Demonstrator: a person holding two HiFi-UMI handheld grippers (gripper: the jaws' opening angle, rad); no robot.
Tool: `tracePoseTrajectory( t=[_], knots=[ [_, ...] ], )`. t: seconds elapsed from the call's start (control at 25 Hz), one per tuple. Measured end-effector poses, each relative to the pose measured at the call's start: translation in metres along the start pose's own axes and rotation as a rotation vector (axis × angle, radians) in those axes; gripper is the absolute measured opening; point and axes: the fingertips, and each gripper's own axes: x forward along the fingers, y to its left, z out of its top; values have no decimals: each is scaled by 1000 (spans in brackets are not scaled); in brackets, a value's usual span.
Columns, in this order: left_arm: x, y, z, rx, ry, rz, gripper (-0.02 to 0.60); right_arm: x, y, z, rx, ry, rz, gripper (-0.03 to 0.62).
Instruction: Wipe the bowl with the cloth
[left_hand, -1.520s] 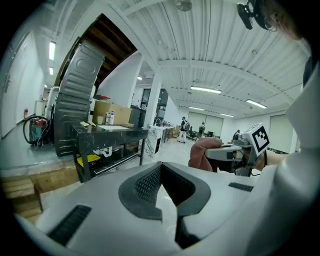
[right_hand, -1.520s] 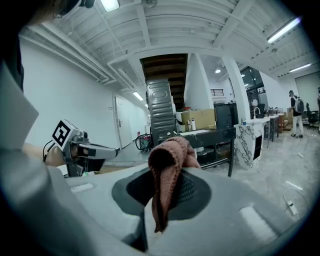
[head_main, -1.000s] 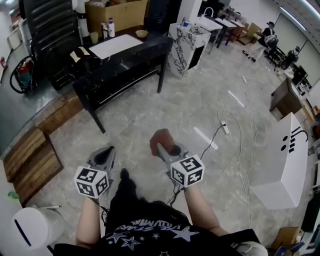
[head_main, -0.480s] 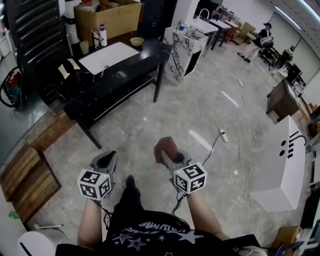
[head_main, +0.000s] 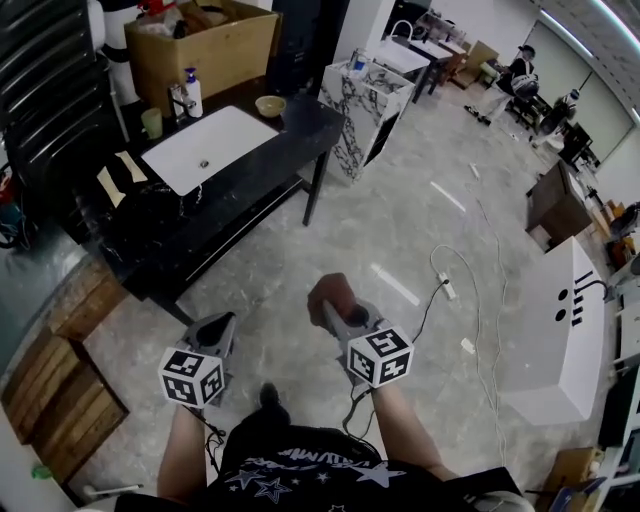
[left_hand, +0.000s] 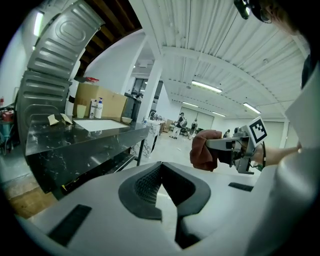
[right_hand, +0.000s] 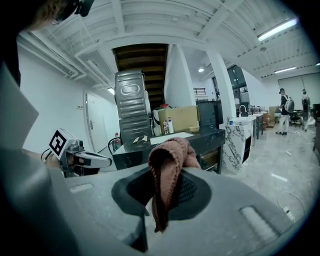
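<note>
A small tan bowl (head_main: 270, 105) stands on the far end of the black table (head_main: 150, 225), beside a white sink basin (head_main: 212, 148); the same bowl (right_hand: 194, 129) is small and distant in the right gripper view. My right gripper (head_main: 336, 306) is shut on a reddish-brown cloth (head_main: 328, 291), held over the floor well short of the table. The cloth (right_hand: 167, 165) bunches up and hangs between the jaws. My left gripper (head_main: 219, 331) is shut with nothing in it (left_hand: 159, 169), level with the right one.
A cardboard box (head_main: 205, 45), a soap bottle (head_main: 193, 92) and a cup (head_main: 152, 122) stand at the table's back. A marble-patterned pedestal (head_main: 365, 100) is right of the table. A white cabinet (head_main: 560, 330), a floor cable (head_main: 470, 290) and wooden pallets (head_main: 50, 390) flank the floor.
Both grippers have been carried forward toward the black table, which now sits nearer and larger in the head view. The cloth stays in the right gripper.
</note>
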Motion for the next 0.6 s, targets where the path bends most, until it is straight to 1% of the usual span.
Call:
tracePoseTrajectory(
  t=[0.12,0.24,0.32,0.48,0.6],
  knots=[
    [16,20,5,-18,10,-16,8,19,-6,2,2,17,-15,51],
    [30,33,6,-35,23,-29,8,30,-16,-5,14,50,-35,51],
    [40,37,8,-39,30,-43,8,34,-25,-8,23,64,-51,51],
    [63,45,14,-35,38,-51,8,42,-45,-7,39,60,-75,51],
    [80,46,27,-33,31,-56,8,52,-63,-2,51,53,-81,51]
  ],
)
